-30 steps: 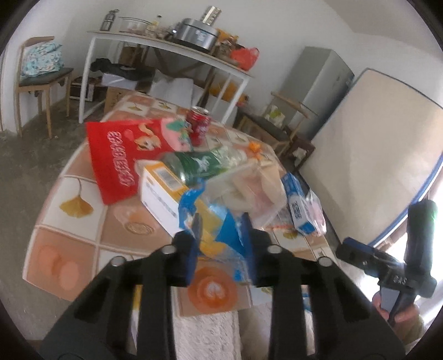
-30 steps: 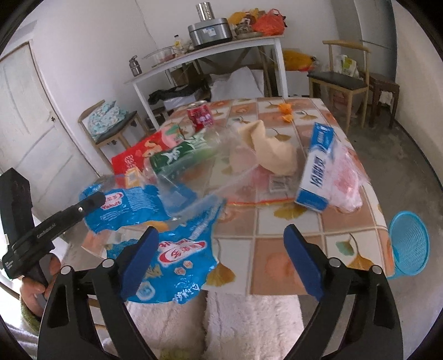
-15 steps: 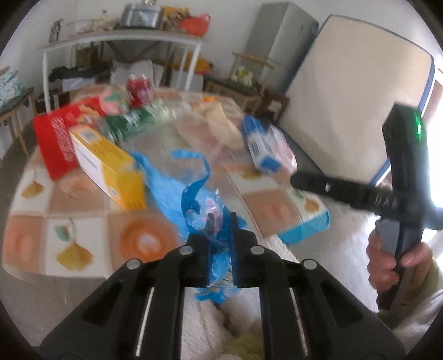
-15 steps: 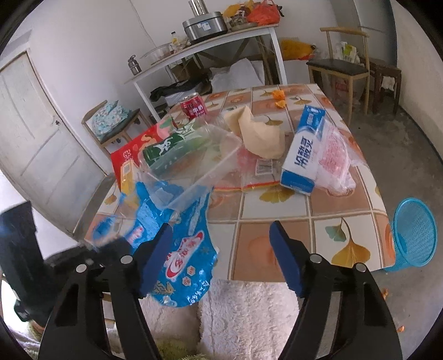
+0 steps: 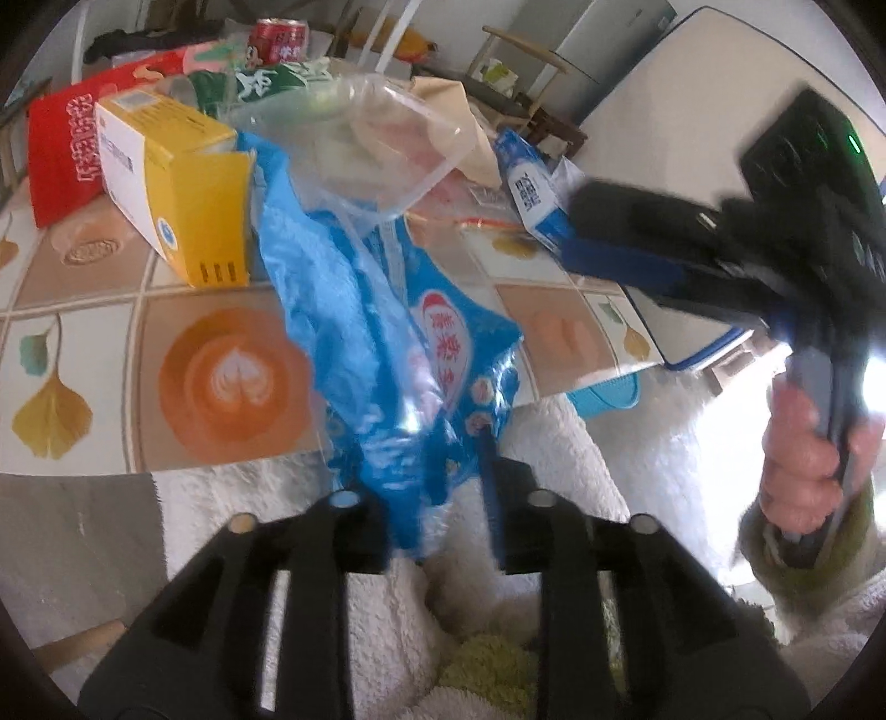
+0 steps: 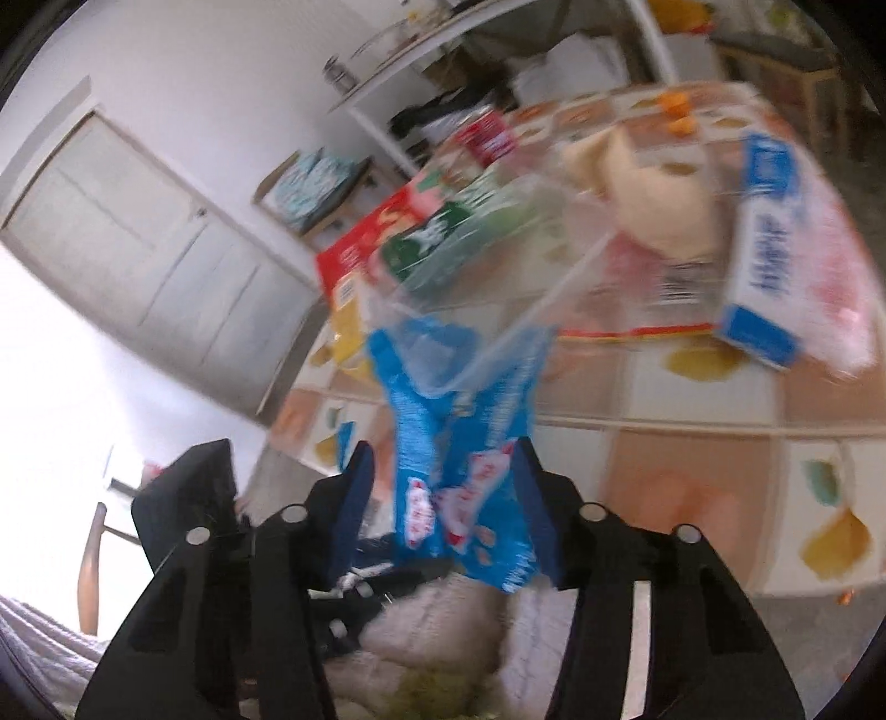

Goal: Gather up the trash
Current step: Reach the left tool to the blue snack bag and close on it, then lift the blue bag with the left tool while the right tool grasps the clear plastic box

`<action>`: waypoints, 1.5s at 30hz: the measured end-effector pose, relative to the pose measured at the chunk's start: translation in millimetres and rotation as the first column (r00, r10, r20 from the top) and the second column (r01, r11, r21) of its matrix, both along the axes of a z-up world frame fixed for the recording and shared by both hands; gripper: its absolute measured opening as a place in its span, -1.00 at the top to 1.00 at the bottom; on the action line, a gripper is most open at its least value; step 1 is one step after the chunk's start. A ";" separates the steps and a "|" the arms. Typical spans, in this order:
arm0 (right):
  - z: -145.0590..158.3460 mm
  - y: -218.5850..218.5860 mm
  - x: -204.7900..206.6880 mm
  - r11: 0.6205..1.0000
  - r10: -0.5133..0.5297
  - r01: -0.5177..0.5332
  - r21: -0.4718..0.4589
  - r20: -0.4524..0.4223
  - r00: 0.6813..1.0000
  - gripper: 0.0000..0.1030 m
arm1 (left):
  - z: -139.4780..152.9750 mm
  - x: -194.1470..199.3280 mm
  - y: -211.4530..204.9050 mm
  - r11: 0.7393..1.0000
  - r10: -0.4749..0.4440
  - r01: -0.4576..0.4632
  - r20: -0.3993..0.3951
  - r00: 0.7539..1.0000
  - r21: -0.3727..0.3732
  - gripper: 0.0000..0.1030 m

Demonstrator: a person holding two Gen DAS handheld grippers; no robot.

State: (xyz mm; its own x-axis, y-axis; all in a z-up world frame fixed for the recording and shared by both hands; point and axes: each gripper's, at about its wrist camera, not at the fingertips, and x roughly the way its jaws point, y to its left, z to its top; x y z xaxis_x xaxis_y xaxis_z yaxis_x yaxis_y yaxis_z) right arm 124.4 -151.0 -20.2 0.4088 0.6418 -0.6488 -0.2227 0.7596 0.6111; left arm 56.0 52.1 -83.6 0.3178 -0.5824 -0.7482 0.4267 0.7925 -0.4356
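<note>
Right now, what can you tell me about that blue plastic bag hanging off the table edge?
The blue bag is thin, crinkly, glossy plastic with a red-and-white label and small printed pictures. It drapes from under a clear plastic container over the table edge. Its lower end hangs between the opening left gripper and the closing right gripper.

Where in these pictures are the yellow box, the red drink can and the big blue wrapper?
yellow box (image 5: 183,183): left wrist view, on its yellow end face.
red drink can (image 5: 277,41): left wrist view, on its red side.
blue wrapper (image 6: 443,443): right wrist view, on its crumpled middle, hanging off the table edge.
</note>
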 end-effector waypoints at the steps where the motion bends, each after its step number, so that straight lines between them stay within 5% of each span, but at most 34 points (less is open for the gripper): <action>1: -0.9 9.3 7.8 0.999 0.038 -0.038 -0.006 -0.012 0.999 0.09 | -0.5 0.0 0.1 1.000 -0.007 0.007 0.001 1.000 -0.005 0.34; 5: -0.9 32.6 25.0 0.993 0.112 -0.113 -0.030 -0.040 0.993 0.09 | 3.4 -2.1 -3.7 0.999 -0.045 0.045 0.013 0.999 -0.013 0.13; 12: -14.9 56.2 54.7 0.982 0.185 -0.189 -0.005 -0.165 0.969 0.03 | 1.8 -5.3 -15.3 0.993 -0.120 0.120 0.030 0.992 0.006 0.05; 18: -41.1 74.3 67.3 0.966 0.186 -0.222 -0.129 -0.244 0.952 0.03 | 6.4 -10.5 -19.3 0.987 -0.157 0.156 0.058 0.986 0.029 -0.06; 24: -44.1 92.2 60.4 0.927 0.192 -0.247 -0.283 -0.210 0.959 0.04 | 21.7 -17.0 -14.5 0.989 -0.141 0.135 0.128 0.982 0.054 -0.19; 30: -44.6 109.8 53.9 0.871 0.178 -0.233 -0.432 -0.164 0.970 0.54 | 36.8 -34.6 -1.9 0.980 -0.136 0.089 0.269 0.954 0.178 -0.41; 36: -56.9 89.1 62.6 0.942 0.143 -0.215 -0.257 -0.271 0.952 0.89 | 25.9 -54.2 -6.5 0.923 -0.229 0.083 0.362 0.904 0.376 -0.54; 39: -69.3 79.1 67.2 0.973 0.154 -0.204 -0.105 -0.360 0.920 0.91 | 14.7 -65.4 -23.0 0.867 -0.297 0.061 0.415 0.860 0.494 -0.54; 42: -81.7 73.6 68.2 0.982 0.174 -0.191 0.002 -0.423 0.890 0.92 | 9.3 -63.1 -31.1 0.836 -0.321 0.032 0.441 0.838 0.548 -0.54; 45: -89.1 69.9 62.6 0.980 0.200 -0.184 0.081 -0.472 0.859 0.92 | 10.1 -58.0 -32.6 0.833 -0.305 -0.003 0.464 0.832 0.553 -0.54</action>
State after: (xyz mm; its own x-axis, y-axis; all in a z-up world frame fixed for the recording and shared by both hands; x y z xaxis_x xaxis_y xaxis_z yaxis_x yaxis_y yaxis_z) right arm 187.0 -81.1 -109.3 -0.0777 0.6995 -0.7104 -0.0384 0.7100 0.7032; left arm -2.0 19.5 -73.5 0.6814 -0.2375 -0.6923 0.5948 0.7309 0.3347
